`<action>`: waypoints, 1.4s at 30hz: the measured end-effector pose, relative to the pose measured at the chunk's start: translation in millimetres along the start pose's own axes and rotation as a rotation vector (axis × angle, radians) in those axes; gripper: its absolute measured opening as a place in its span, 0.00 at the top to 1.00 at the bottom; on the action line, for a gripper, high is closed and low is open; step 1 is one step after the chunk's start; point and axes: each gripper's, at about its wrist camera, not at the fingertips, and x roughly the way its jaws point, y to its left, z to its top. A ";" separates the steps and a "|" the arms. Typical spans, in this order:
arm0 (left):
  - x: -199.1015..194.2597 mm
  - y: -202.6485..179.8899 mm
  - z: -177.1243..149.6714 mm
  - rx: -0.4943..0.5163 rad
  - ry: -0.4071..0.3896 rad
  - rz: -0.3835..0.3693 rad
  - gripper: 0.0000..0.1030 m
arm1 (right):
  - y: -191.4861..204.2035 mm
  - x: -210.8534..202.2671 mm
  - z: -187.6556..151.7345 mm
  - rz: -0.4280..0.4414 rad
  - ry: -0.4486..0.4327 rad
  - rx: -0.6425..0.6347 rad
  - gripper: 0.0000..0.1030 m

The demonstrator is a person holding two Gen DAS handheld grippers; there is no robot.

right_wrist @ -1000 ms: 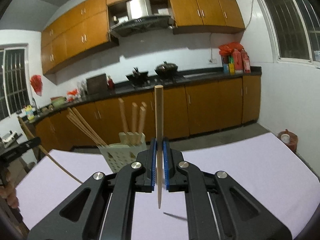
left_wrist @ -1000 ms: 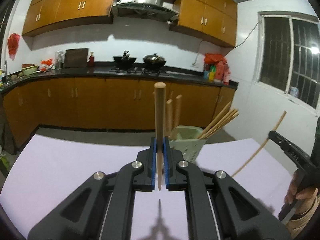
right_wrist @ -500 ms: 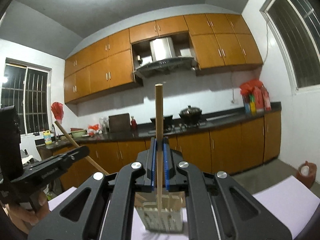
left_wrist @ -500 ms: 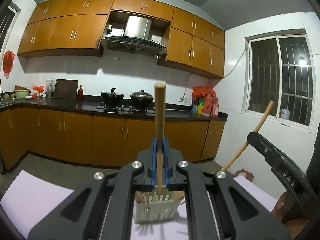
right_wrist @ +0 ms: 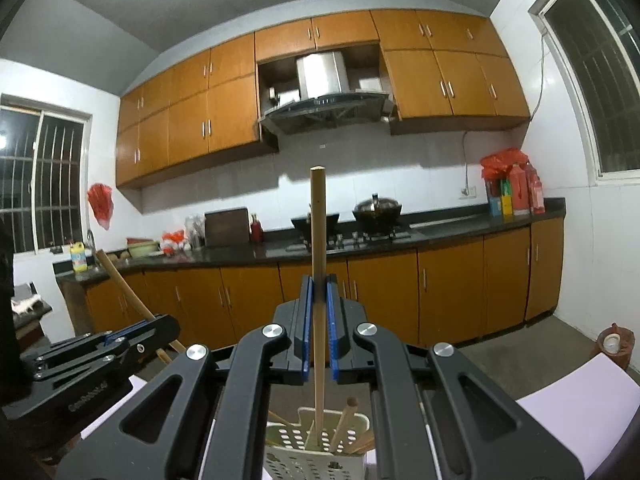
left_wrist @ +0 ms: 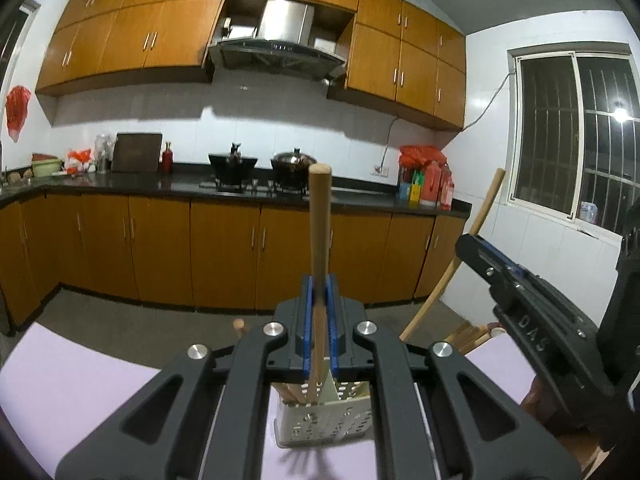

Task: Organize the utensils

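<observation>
My left gripper (left_wrist: 319, 308) is shut on a thick wooden stick (left_wrist: 319, 220), upright, its lower end over the pale green perforated utensil holder (left_wrist: 320, 420). My right gripper (right_wrist: 319, 308) is shut on a thin wooden chopstick (right_wrist: 318, 240), upright, its tip just inside the same holder (right_wrist: 316, 456). Other wooden sticks (right_wrist: 345, 420) stand in the holder. The right gripper also shows in the left wrist view (left_wrist: 472, 242) with its chopstick (left_wrist: 476, 232); the left gripper shows at the left of the right wrist view (right_wrist: 166, 326).
The holder stands on a lilac table (left_wrist: 72, 380). Beyond it are brown kitchen cabinets (left_wrist: 224, 248), a dark counter with pots (left_wrist: 294, 162), and a window (left_wrist: 576, 148) at right. A small jar (right_wrist: 612, 342) sits on the floor at right.
Both grippers have moved in over the holder and lowered their sticks; the thin chopstick's tip now reaches inside it. The holder shows larger and closer between the fingers.
</observation>
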 end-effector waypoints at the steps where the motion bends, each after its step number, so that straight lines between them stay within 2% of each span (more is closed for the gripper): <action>1: 2.4 1.6 -2.0 -0.003 0.006 -0.003 0.93 | 0.0 1.0 -2.7 -0.001 0.007 -0.002 0.93; 6: 10.3 5.2 -10.8 -0.007 0.032 -0.012 0.92 | -0.5 2.5 -6.9 -0.002 0.042 -0.006 0.92; 7: 9.6 5.7 -10.9 -0.012 0.030 -0.014 0.89 | -2.2 0.8 -6.2 -0.001 0.049 -0.002 0.86; 8: 9.5 6.5 -10.4 -0.013 0.029 -0.016 0.87 | -4.2 -1.4 -4.9 -0.004 0.048 0.004 0.72; 10: 5.9 6.8 -7.2 -0.017 0.018 -0.011 0.73 | -6.5 -7.3 -1.5 -0.012 0.033 0.011 0.57; 14: -11.4 12.4 -2.2 -0.037 -0.009 -0.009 0.65 | -11.8 -20.5 9.6 -0.024 0.018 0.002 0.56; 15: -19.7 15.3 -1.2 -0.045 -0.020 -0.007 0.59 | -13.5 -27.9 13.0 -0.029 0.011 0.002 0.54; 16: -27.3 17.4 -0.8 -0.049 -0.030 -0.005 0.52 | -14.9 -34.4 15.3 -0.035 0.003 0.001 0.48; 17: -35.5 19.2 -1.2 -0.050 -0.041 0.000 0.47 | -15.5 -42.0 16.9 -0.041 -0.004 -0.001 0.38; 18: -46.3 21.1 -2.2 -0.050 -0.053 0.012 0.37 | -15.6 -55.3 18.5 -0.052 -0.012 -0.004 0.33; 19: -58.6 23.0 -4.5 -0.050 -0.065 0.027 0.28 | -15.6 -60.5 18.5 -0.058 -0.013 -0.007 0.23; 20: -67.1 25.0 -6.3 -0.048 -0.073 0.037 0.24 | -14.1 -73.0 17.6 -0.068 -0.016 -0.015 0.14; 22: -88.0 27.5 -13.4 -0.038 -0.083 0.063 0.09 | -10.9 -88.7 13.8 -0.083 -0.013 -0.029 0.04; 23: -97.1 27.8 -17.5 -0.030 -0.084 0.075 0.07 | -9.3 -93.5 12.0 -0.089 -0.009 -0.037 0.02; 24: -108.7 27.1 -24.2 -0.017 -0.086 0.093 0.04 | -5.3 -104.3 6.7 -0.104 0.003 -0.050 0.02; 29: -149.9 19.0 -56.6 0.053 -0.073 0.158 0.04 | 8.5 -130.9 -17.6 -0.150 0.082 -0.096 0.02; 33: -174.2 17.6 -87.2 0.074 -0.045 0.195 0.04 | 10.7 -154.3 -43.1 -0.163 0.156 -0.079 0.02; 38: -190.8 11.0 -124.1 0.094 0.012 0.222 0.04 | 9.0 -179.2 -67.6 -0.175 0.193 -0.042 0.02; 42: -195.5 5.5 -143.3 0.086 0.032 0.222 0.04 | 14.2 -190.8 -84.8 -0.183 0.210 -0.068 0.02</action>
